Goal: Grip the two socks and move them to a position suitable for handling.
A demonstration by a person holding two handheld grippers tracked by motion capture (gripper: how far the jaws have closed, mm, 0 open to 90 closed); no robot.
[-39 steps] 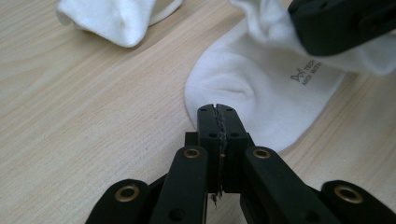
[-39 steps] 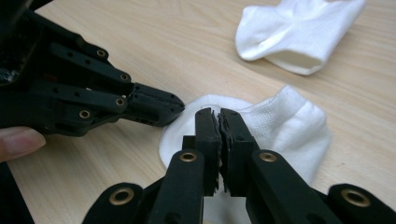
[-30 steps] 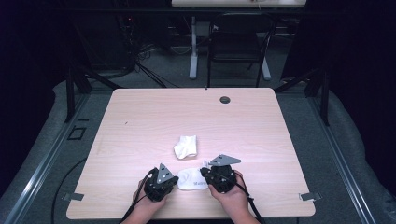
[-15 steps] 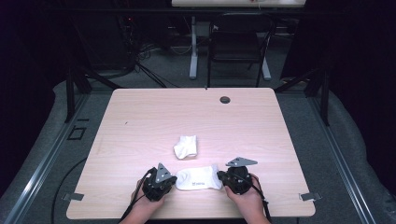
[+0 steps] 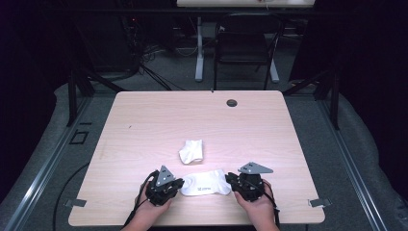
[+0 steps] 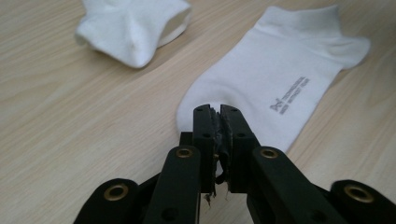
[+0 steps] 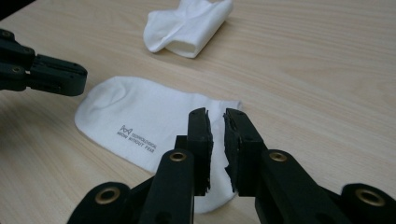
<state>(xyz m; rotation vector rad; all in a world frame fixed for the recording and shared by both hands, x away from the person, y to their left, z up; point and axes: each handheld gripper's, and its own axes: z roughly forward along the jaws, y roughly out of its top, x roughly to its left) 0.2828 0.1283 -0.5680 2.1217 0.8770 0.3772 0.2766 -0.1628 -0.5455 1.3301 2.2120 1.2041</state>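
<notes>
- The flat white sock [image 5: 206,182] lies on the worktop [image 5: 144,125] near its front edge, between both tools.
- Left hand-held gripper [image 6: 219,112]: jaws have just been opening, a narrow gap, sock toe beneath, unpinched.
- Right hand-held gripper [image 7: 218,116]: jaws likewise parting over the cuff.
- A rolled sock [image 5: 191,151] lies just beyond.

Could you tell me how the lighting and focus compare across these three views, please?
High view: the table is brightly lit while the room behind falls into near black, and the flat sock is slightly washed out. Left gripper view: the sock's print is sharp, the near jaws soft. Right gripper view: even light, with the crumpled sock mildly blurred.
</notes>
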